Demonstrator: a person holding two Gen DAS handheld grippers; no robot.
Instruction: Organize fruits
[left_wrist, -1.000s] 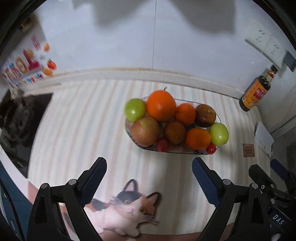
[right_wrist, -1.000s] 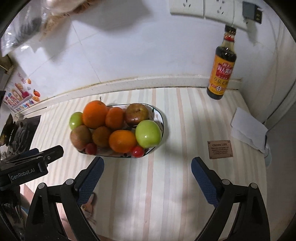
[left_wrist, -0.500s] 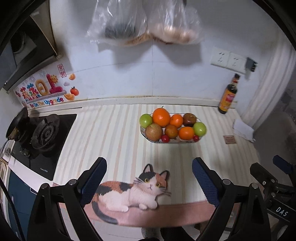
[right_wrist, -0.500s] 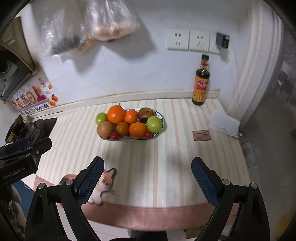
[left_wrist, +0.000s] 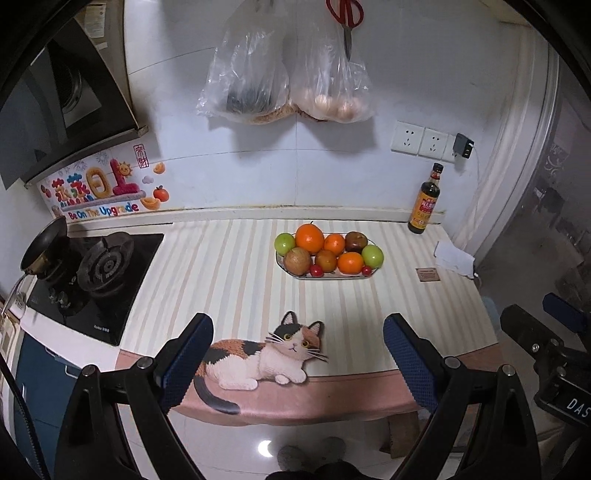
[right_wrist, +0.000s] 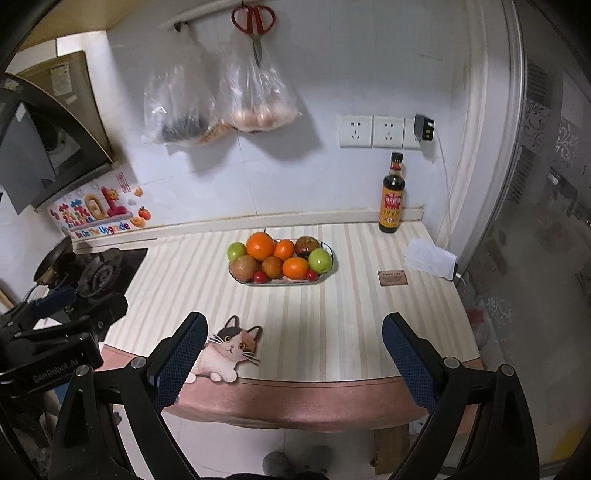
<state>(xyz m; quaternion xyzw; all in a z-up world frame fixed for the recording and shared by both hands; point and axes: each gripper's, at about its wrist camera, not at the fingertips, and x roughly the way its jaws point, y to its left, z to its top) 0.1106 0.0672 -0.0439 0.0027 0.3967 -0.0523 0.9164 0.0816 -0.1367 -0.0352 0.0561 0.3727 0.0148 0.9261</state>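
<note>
The fruit plate (left_wrist: 295, 274) lies well beyond the empty, wide-open hand-held gripper (left_wrist: 298, 345).

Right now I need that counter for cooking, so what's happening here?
Nobody is handling anything. A person holds two grippers off the counter's front edge: the left gripper and right gripper are both open and empty. All the fruit sits piled in the tray mid-counter.

Bare striped counter (right_wrist: 295, 325) before fruit dish (right_wrist: 328, 254), sauce bottle (right_wrist: 392, 199) (far right corner)
</note>
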